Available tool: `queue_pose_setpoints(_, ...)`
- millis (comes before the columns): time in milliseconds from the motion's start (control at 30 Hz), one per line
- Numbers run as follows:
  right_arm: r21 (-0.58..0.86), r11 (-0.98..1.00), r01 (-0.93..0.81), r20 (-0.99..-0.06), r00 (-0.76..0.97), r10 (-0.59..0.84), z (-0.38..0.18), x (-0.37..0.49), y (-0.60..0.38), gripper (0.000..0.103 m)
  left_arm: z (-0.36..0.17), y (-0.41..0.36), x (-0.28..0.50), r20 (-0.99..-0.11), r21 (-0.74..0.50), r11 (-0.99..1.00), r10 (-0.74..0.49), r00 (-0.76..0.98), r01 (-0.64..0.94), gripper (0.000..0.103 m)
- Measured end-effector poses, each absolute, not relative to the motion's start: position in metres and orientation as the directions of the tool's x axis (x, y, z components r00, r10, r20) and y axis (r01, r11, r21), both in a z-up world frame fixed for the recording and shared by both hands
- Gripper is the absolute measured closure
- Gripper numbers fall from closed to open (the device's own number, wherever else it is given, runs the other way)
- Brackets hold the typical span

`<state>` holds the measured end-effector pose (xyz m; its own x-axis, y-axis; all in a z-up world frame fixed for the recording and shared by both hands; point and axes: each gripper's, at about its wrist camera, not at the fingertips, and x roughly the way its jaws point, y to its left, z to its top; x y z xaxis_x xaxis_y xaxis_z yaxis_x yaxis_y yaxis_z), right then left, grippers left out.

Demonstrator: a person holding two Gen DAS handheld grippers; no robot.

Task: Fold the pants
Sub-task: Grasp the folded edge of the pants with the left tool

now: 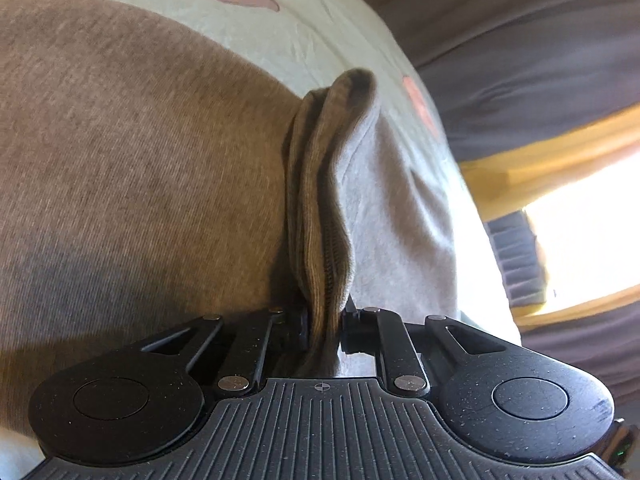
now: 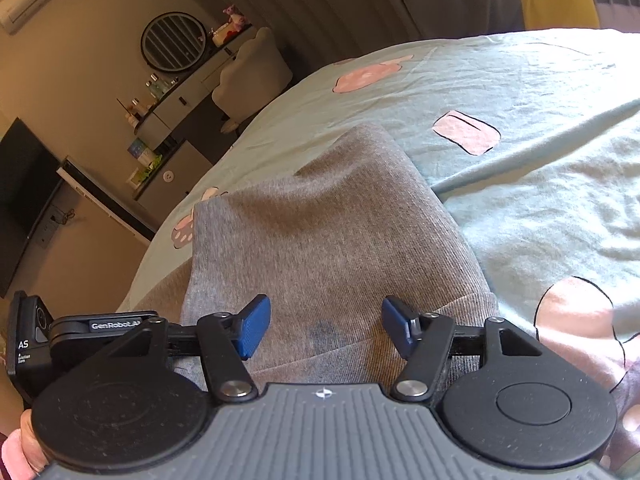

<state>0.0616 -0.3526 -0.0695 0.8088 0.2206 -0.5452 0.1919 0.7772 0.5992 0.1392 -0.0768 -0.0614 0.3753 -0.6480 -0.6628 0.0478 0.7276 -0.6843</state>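
Grey-brown pants (image 1: 140,160) lie spread on a pale green bed sheet (image 1: 280,32) printed with pink shapes. My left gripper (image 1: 324,320) is shut on a bunched, ribbed edge of the pants (image 1: 320,200), which stands up in a ridge between the jaws. In the right wrist view the pants (image 2: 320,220) lie doubled over, and a ribbed band runs across just under the fingers. My right gripper (image 2: 324,326) hovers low over that band. Its blue pads (image 2: 252,328) stand apart with only flat cloth beneath them and grip nothing.
The sheet (image 2: 520,100) stretches wide to the right of the pants. Past the bed's left edge stand a dresser with a round mirror (image 2: 174,42), a pale chair (image 2: 256,68) and a dark TV (image 2: 24,192). Grey curtains (image 1: 540,60) and a bright window (image 1: 592,240) lie beyond.
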Motion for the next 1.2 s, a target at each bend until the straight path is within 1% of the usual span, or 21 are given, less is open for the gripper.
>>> queue_pose_setpoints(67, 0.604, 0.774, 0.192, -0.541, 0.811, 0.222, -0.07, 0.061, -0.353, 0.04, -0.054, -0.071, 0.135, -0.641, -0.699, 0.712, -0.663, 0.387, 0.062, 0.087)
queue_pose_setpoints(200, 0.605, 0.775, 0.184, -0.534, 0.815, 0.224, -0.07, 0.06, -0.353, 0.04, -0.039, -0.065, 0.131, -0.625, -0.701, 0.705, -0.68, 0.384, 0.108, 0.088)
queue_pose_setpoints(333, 0.607, 0.779, 0.159, -0.515, 0.825, 0.233, -0.069, 0.057, -0.353, 0.04, -0.029, -0.054, 0.126, -0.649, -0.65, 0.747, -0.642, 0.408, 0.14, 0.088)
queue_pose_setpoints(467, 0.628, 0.762, 0.157, -0.505, 0.827, 0.246, -0.07, 0.055, -0.357, 0.04, -0.033, -0.035, 0.122, -0.679, -0.615, 0.781, -0.595, 0.431, 0.109, 0.088)
queue_pose_setpoints(600, 0.634, 0.76, 0.145, -0.501, 0.825, 0.261, -0.07, 0.055, -0.358, 0.049, -0.038, -0.02, 0.111, -0.702, -0.57, 0.814, -0.551, 0.451, 0.107, 0.087)
queue_pose_setpoints(733, 0.619, 0.771, 0.153, -0.521, 0.814, 0.257, -0.07, 0.058, -0.356, 0.05, -0.043, -0.02, 0.113, -0.736, -0.529, 0.844, -0.508, 0.447, 0.086, 0.08)
queue_pose_setpoints(800, 0.618, 0.77, 0.16, -0.531, 0.807, 0.258, -0.07, 0.06, -0.355, 0.05, -0.042, -0.023, 0.118, -0.744, -0.514, 0.854, -0.488, 0.457, 0.075, 0.079)
queue_pose_setpoints(867, 0.62, 0.767, 0.165, -0.534, 0.805, 0.258, -0.071, 0.061, -0.355, 0.05, -0.04, -0.03, 0.125, -0.747, -0.499, 0.863, -0.472, 0.468, 0.075, 0.074)
queue_pose_setpoints(967, 0.616, 0.77, 0.168, -0.54, 0.802, 0.257, -0.071, 0.061, -0.354, 0.05, -0.044, -0.032, 0.139, -0.748, -0.511, 0.858, -0.47, 0.468, 0.045, 0.07)
queue_pose_setpoints(1033, 0.61, 0.775, 0.163, -0.539, 0.802, 0.255, -0.071, 0.061, -0.351, 0.05, -0.049, -0.031, 0.148, -0.744, -0.542, 0.84, -0.489, 0.455, 0.017, 0.071)
queue_pose_setpoints(1067, 0.609, 0.777, 0.16, -0.538, 0.803, 0.256, -0.07, 0.061, -0.35, 0.05, -0.051, -0.03, 0.151, -0.742, -0.556, 0.831, -0.499, 0.448, 0.005, 0.073)
queue_pose_setpoints(1100, 0.61, 0.777, 0.158, -0.536, 0.804, 0.257, -0.07, 0.061, -0.35, 0.05, -0.053, -0.028, 0.155, -0.739, -0.574, 0.819, -0.512, 0.439, -0.011, 0.076)
queue_pose_setpoints(1133, 0.611, 0.777, 0.153, -0.534, 0.804, 0.261, -0.069, 0.061, -0.349, 0.05, -0.055, -0.026, 0.158, -0.729, -0.599, 0.8, -0.532, 0.43, -0.026, 0.082)
queue_pose_setpoints(1200, 0.606, 0.785, 0.125, -0.523, 0.807, 0.275, -0.066, 0.061, -0.344, 0.05, -0.056, -0.017, 0.159, -0.706, -0.65, 0.756, -0.567, 0.424, -0.071, 0.085)
